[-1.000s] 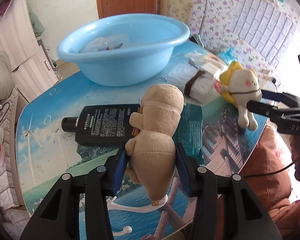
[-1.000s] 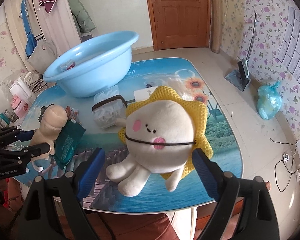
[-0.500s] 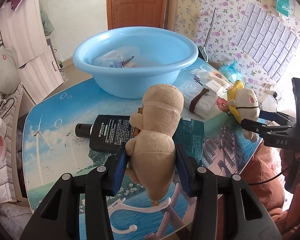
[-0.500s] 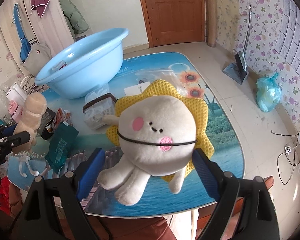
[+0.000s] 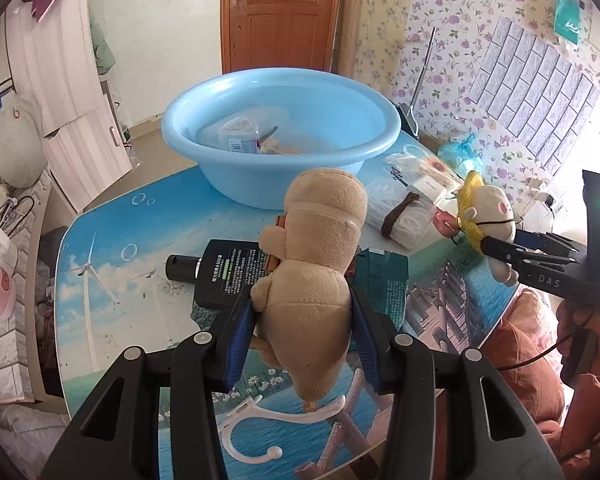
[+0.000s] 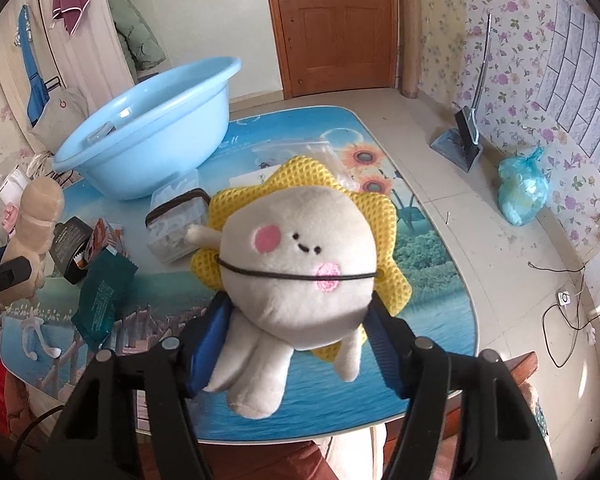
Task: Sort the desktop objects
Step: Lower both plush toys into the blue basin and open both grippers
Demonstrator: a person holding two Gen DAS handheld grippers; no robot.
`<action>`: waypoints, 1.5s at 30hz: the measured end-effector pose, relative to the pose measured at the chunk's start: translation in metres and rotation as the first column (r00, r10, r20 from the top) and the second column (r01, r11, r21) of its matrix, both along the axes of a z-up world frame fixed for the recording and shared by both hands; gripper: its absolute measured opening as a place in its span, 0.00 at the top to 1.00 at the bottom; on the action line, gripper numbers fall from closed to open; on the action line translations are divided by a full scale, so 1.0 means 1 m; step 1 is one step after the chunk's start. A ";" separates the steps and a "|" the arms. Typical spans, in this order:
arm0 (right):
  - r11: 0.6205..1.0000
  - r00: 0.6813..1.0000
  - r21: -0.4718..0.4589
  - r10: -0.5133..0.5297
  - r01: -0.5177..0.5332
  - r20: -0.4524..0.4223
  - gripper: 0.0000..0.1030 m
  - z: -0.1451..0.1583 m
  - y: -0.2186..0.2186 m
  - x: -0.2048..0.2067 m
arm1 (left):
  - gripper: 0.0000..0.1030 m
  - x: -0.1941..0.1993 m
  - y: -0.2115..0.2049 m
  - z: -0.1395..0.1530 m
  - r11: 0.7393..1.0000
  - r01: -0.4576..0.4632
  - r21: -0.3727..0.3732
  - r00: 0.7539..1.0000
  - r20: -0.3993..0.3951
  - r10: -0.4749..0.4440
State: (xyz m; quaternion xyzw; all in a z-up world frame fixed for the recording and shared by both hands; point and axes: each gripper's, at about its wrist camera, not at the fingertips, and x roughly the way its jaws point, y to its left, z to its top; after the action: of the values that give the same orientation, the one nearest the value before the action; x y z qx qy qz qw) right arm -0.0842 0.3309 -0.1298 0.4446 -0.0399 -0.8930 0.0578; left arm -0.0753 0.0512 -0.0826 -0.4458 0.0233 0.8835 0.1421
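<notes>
Glossy scenery-print table [image 6: 428, 276] in a floral-wallpapered room, wooden door behind a round blue plastic basin [image 5: 280, 136]. Since a second ago, right gripper [image 6: 296, 344] closed from wide open onto soft cream plush with yellow mesh ruff [image 6: 296, 264]. Left gripper [image 5: 302, 328] still clamping fuzzy tan plush [image 5: 312, 272], both raised in front of the basin.

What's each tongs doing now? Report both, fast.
Left tongs: closed on the tan plush toy, lifted above the table.
Right tongs: closed on the white and yellow plush toy.
</notes>
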 end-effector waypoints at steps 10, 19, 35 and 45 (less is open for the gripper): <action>0.999 0.992 -0.024 0.033 -0.036 -0.125 0.43 0.031 -0.002 0.010 | 0.56 -0.001 -0.004 0.009 1.000 -0.010 0.009 1.000 -0.022 0.010; 0.995 0.973 -0.028 0.093 -0.101 -0.209 0.43 0.064 -0.022 0.005 | 0.56 -0.014 -0.013 0.031 0.999 -0.028 0.030 0.997 -0.066 0.030; 0.975 0.950 -0.040 0.201 -0.216 -0.241 0.42 0.083 -0.061 -0.043 | 0.56 -0.073 -0.013 0.041 1.000 -0.010 0.011 0.995 -0.103 0.011; 0.963 0.941 -0.050 0.245 -0.263 -0.234 0.42 0.081 -0.083 -0.073 | 0.55 -0.102 -0.002 0.038 1.000 0.018 0.006 0.994 -0.112 -0.018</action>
State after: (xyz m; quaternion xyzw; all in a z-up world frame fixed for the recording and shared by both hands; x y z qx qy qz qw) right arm -0.1575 0.2480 -0.0487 0.3390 -0.0114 -0.9204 0.1945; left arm -0.1772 0.0496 -0.0442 -0.3950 0.0323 0.9058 0.1500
